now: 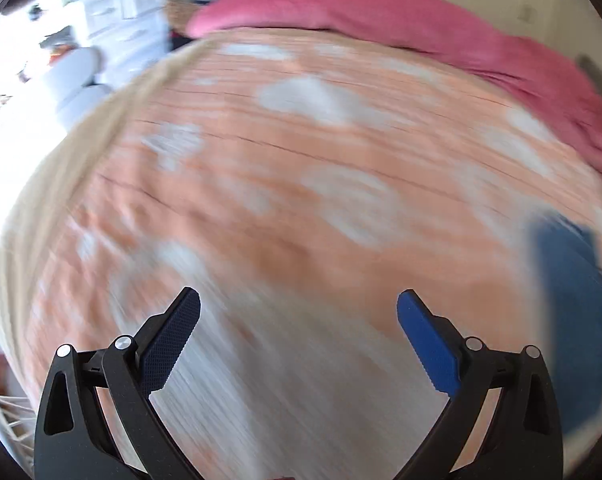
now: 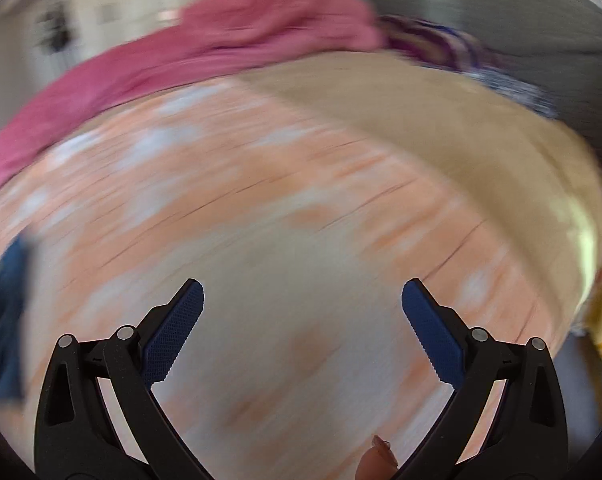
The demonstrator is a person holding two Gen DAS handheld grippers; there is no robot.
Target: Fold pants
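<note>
Both views are motion-blurred. The blue pants (image 1: pixel 573 320) lie on the orange-and-white bedspread (image 1: pixel 301 160) at the right edge of the left wrist view, to the right of my left gripper (image 1: pixel 299 308), which is open and empty above the bed. In the right wrist view the pants (image 2: pixel 5 312) show at the far left edge, well left of my right gripper (image 2: pixel 303 300), which is also open and empty over the bedspread (image 2: pixel 261 200).
A pink blanket (image 1: pixel 381 16) lies bunched along the bed's far side and shows in the right view (image 2: pixel 221 40) too. A tan sheet (image 2: pixel 461 140) covers the bed's right side. White drawers (image 1: pixel 121 12) stand beyond the bed's left edge.
</note>
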